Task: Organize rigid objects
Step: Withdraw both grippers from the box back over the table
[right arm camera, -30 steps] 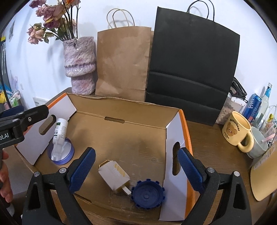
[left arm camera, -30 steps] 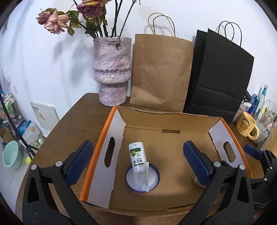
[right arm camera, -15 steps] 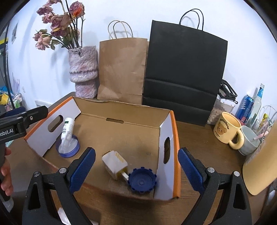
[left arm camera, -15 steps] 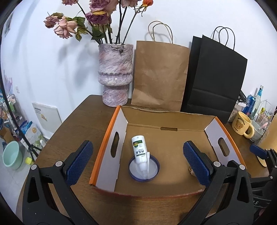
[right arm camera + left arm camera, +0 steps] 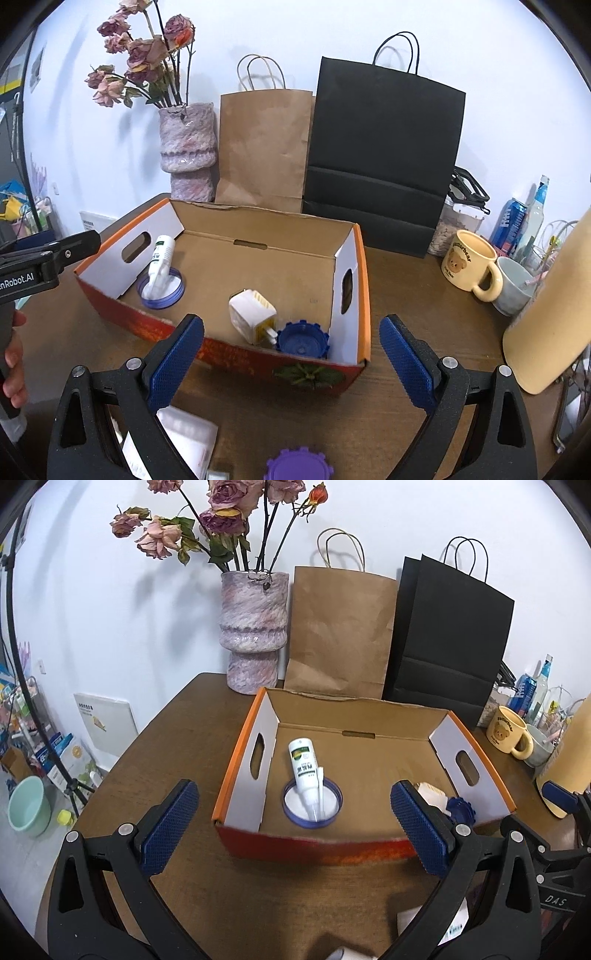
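With both grippers held over the near edge of the desk [image 5: 177, 738], I see the left gripper [image 5: 293, 829] spread wide and empty, the right gripper [image 5: 291, 363] likewise spread wide with nothing between its pads.

The cardboard box [image 5: 258, 229] sits mid-desk, open on top, orange rim, handle slots in both end walls. Inside, near its left end: a white bottle [image 5: 304, 771] lying tilted, nozzle end resting in a blue-rimmed lid [image 5: 313, 805]. Near its right front corner: a white charger plug [image 5: 251, 310] touching a dark blue toothed cap [image 5: 303, 341].

On the desk in front of the box, close under my right gripper: a purple toothed cap [image 5: 299, 467] and a white packet [image 5: 184, 439], partly hidden by the left finger.

Along the far edge: a vase [image 5: 255, 631] of dried roses, a brown paper bag [image 5: 340, 627], a black paper bag [image 5: 450, 635]. At the right edge: a yellow bear mug [image 5: 469, 260] beside a grey cup [image 5: 513, 284]. I see a person's hand [image 5: 13, 365] on the left gripper's handle.
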Motion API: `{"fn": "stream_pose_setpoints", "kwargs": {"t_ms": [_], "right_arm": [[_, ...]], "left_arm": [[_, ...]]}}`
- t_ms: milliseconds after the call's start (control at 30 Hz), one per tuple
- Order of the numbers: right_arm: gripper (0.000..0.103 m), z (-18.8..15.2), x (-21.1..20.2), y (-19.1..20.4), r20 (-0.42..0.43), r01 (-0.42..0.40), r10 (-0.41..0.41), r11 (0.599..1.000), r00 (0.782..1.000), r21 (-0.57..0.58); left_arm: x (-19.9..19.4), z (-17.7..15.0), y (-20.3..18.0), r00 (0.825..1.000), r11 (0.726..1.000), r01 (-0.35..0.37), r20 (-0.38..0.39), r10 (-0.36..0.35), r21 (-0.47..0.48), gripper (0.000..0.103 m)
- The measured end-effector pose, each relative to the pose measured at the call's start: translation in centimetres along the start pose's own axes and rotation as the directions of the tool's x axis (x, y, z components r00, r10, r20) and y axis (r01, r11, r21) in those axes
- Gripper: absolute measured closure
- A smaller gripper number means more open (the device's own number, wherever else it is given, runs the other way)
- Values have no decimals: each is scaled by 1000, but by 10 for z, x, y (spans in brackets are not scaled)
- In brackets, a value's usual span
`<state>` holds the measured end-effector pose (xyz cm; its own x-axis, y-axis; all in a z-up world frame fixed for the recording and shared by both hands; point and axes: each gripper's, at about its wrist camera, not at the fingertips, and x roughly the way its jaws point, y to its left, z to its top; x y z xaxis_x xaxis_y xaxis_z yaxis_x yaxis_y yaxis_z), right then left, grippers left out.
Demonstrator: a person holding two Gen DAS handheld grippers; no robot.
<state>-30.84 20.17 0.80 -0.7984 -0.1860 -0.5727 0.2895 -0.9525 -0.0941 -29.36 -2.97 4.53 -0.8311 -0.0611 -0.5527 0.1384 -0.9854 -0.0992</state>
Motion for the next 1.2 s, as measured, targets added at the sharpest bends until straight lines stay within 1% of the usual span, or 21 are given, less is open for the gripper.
{"fn": "stream_pose_setpoints", "kwargs": {"t_ms": [433,633,833,1200], "right_arm": [[4,-32,-41,5,24,-14,13,999,1000,32],[4,-50,-51,10,6,-20,19,999,1000,35],[4,-64,-60,14,-3,-43,43,998,999,35],[4,-94,-65,26,-74,-49,49,999,996,-6]], "left_arm": [[-40,-37,-1,1000,999,31,-6,-31,38,0],[-49,-54,-1,999,997,46,-22,-44,56,0],[-52,-71,3,998,996,56,-46,-53,66,0],[-59,-96,10,995,995,72,-78,-66,75,0]]}}
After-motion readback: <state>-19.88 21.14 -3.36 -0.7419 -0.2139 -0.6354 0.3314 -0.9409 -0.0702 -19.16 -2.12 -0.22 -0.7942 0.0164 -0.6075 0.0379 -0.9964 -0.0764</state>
